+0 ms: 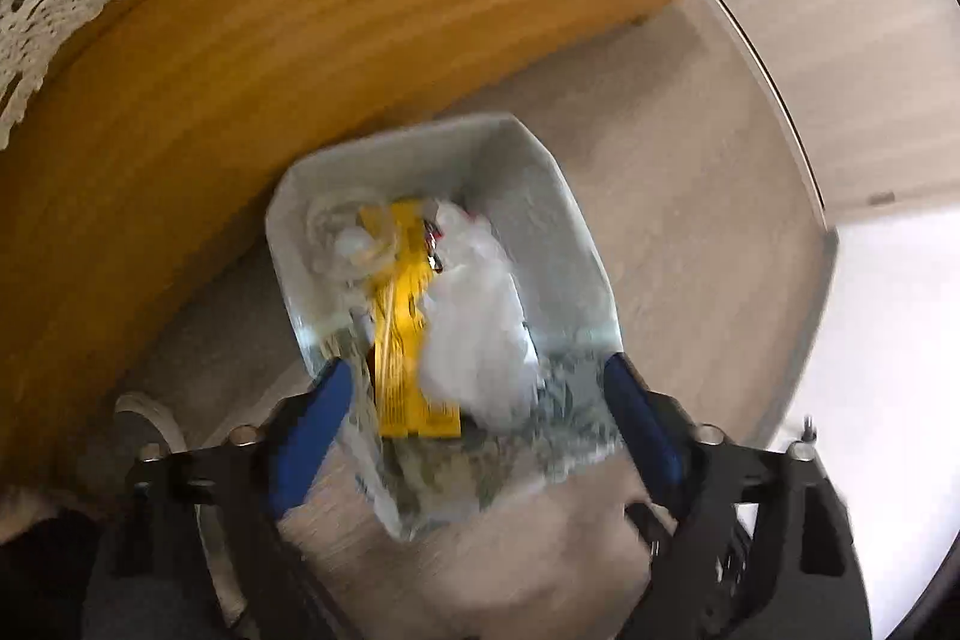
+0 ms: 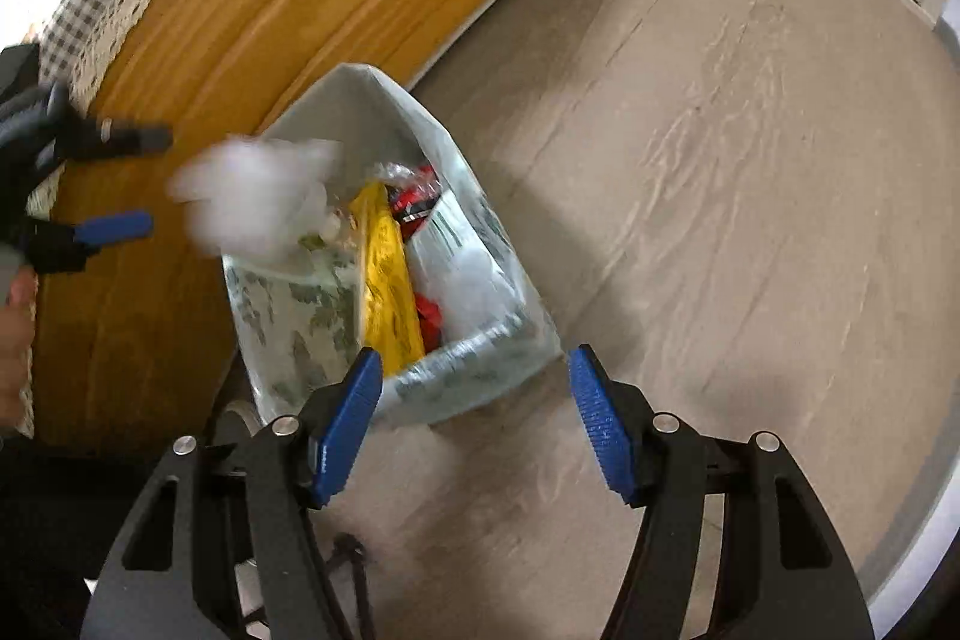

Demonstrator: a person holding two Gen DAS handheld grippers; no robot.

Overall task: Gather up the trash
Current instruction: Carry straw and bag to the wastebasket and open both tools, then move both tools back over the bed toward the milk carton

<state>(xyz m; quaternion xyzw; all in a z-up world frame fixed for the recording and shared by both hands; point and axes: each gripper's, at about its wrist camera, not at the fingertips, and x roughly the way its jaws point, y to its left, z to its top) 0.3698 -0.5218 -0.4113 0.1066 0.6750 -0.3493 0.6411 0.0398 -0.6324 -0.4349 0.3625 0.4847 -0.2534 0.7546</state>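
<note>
— What's in the bag right now?

— From my right tool, the open trash bag stands on the floor, tight against the wooden side of the furniture at its 10 o'clock. Inside, a yellow wrapper stands on edge down the middle. At its 3 o'clock there are red packets and some clear plastic.

— And the white thing?

— A crumpled white wad, blurred, at the bag's 10 o'clock rim. I can't tell whether it is touching the rim. In my left view the same wad shows over the bag's mouth, at the 3 o'clock side of the yellow wrapper, with a clear cup at the wrapper's 10 o'clock.

— Are your tools holding anything?

— No. My left tool has its jaws spread wide, nothing pressed between the pads. My right tool's jaws are apart too, empty, above the bag's near rim. My left tool also shows at 9 o'clock in the right view, jaws apart beside the wad.
</note>
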